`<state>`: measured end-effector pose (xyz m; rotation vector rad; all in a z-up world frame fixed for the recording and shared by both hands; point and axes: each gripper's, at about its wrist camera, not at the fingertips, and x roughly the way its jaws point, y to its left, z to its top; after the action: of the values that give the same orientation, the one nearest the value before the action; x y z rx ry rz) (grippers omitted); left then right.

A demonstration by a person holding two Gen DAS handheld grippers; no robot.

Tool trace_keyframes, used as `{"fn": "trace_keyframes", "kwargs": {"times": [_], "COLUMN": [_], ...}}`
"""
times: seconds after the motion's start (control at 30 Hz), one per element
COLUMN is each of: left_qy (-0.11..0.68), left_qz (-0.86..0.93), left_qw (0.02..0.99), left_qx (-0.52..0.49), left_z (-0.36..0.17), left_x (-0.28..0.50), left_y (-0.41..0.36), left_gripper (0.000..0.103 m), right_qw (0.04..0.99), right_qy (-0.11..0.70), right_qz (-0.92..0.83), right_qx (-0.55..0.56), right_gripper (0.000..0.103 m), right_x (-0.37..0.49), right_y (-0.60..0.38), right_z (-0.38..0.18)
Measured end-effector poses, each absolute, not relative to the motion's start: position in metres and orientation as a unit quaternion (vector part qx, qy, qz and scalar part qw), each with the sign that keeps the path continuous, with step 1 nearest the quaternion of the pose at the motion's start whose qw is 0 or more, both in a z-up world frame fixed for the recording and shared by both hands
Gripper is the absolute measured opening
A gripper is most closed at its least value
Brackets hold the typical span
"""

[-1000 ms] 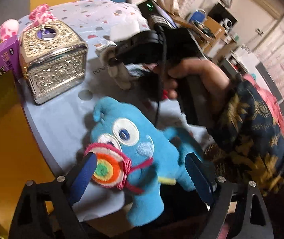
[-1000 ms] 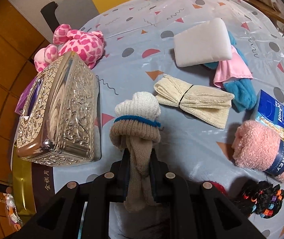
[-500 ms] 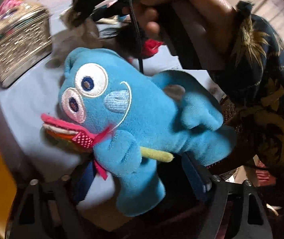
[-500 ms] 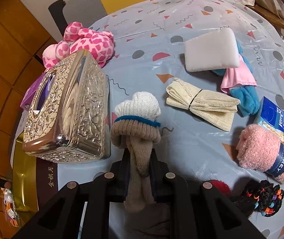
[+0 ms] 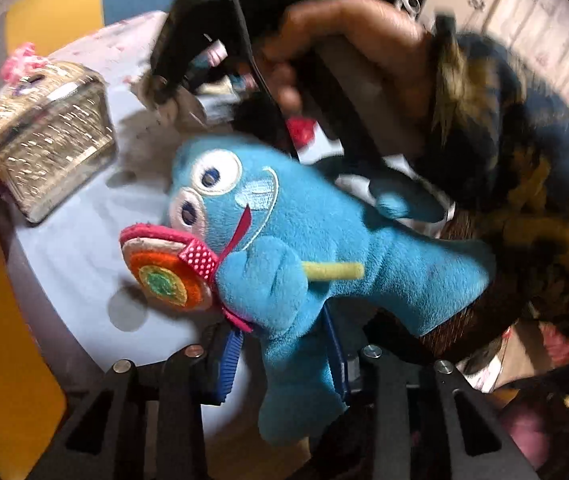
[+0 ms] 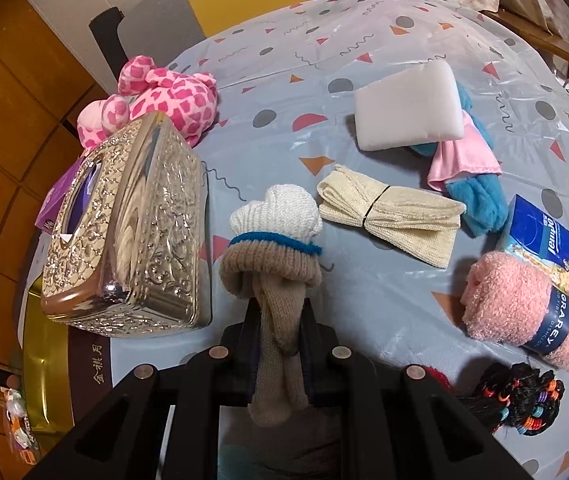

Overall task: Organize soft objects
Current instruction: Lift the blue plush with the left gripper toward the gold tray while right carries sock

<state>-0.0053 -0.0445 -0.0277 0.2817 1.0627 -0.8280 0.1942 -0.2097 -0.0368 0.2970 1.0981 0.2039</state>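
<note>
A blue plush toy holding a felt lollipop fills the left wrist view. My left gripper has its blue pads pressed on the toy's lower leg, and its jaws are still closing. The toy hangs tilted above the table edge. My right gripper is shut on a rolled brown and white knitted sock, held just above the patterned tablecloth. In the left wrist view a person's hand holds that right gripper behind the toy.
An ornate silver tissue box stands left of the sock, with a pink spotted plush behind it. A white sponge, a cream cloth bundle, a blue and pink cloth, a pink towel roll, a blue packet and hair ties lie to the right.
My left gripper's jaws have come in from wide apart onto the blue plush's leg, and the toy has tipped and come up off the table. The right gripper keeps still with the sock.
</note>
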Motion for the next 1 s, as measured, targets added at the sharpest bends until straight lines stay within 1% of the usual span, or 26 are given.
{"fn": "trace_keyframes", "kwargs": {"times": [0.07, 0.1, 0.17, 0.2, 0.27, 0.3, 0.37, 0.47, 0.63, 0.77, 0.87, 0.9, 1.0], "left_qy": [0.501, 0.501, 0.499, 0.500, 0.499, 0.494, 0.491, 0.466, 0.434, 0.396, 0.366, 0.359, 0.366], "left_qz": [-0.381, -0.379, -0.378, -0.374, -0.363, -0.356, -0.360, -0.356, -0.346, -0.316, -0.263, -0.238, -0.177], "left_qw": [0.763, 0.763, 0.761, 0.759, 0.759, 0.764, 0.770, 0.789, 0.821, 0.859, 0.891, 0.900, 0.911], "left_qx": [0.147, 0.148, 0.170, 0.182, 0.208, 0.215, 0.193, 0.185, 0.135, 0.074, 0.058, 0.062, 0.072], "left_z": [-0.038, -0.038, -0.037, -0.038, -0.043, -0.045, -0.043, -0.028, 0.012, 0.058, 0.089, 0.095, 0.090], "left_x": [-0.003, -0.002, -0.004, -0.008, -0.015, -0.015, -0.013, -0.019, -0.032, -0.034, -0.025, -0.020, 0.004], "left_y": [-0.054, -0.055, -0.059, -0.065, -0.075, -0.077, -0.074, -0.064, -0.019, 0.029, 0.074, 0.090, 0.131], "left_gripper": [0.053, 0.054, 0.063, 0.063, 0.052, 0.050, 0.042, 0.041, 0.041, 0.041, 0.042, 0.042, 0.042], "right_qw": [0.835, 0.835, 0.836, 0.836, 0.837, 0.837, 0.839, 0.841, 0.849, 0.853, 0.855, 0.857, 0.862], "right_qy": [0.524, 0.525, 0.524, 0.523, 0.522, 0.521, 0.518, 0.513, 0.492, 0.486, 0.483, 0.480, 0.470], "right_qz": [0.096, 0.096, 0.096, 0.097, 0.096, 0.096, 0.093, 0.092, 0.104, 0.102, 0.101, 0.101, 0.103], "right_qx": [0.137, 0.135, 0.133, 0.135, 0.137, 0.137, 0.137, 0.145, 0.161, 0.160, 0.158, 0.158, 0.160], "right_gripper": [0.016, 0.016, 0.016, 0.016, 0.016, 0.016, 0.016, 0.016, 0.015, 0.015, 0.015, 0.015, 0.015], "right_x": [0.195, 0.194, 0.194, 0.194, 0.194, 0.193, 0.193, 0.193, 0.190, 0.189, 0.188, 0.187, 0.185], "right_y": [-0.208, -0.207, -0.206, -0.206, -0.206, -0.207, -0.209, -0.214, -0.218, -0.217, -0.217, -0.217, -0.217], "right_z": [-0.040, -0.040, -0.040, -0.040, -0.039, -0.038, -0.037, -0.034, -0.024, -0.022, -0.022, -0.021, -0.018]}}
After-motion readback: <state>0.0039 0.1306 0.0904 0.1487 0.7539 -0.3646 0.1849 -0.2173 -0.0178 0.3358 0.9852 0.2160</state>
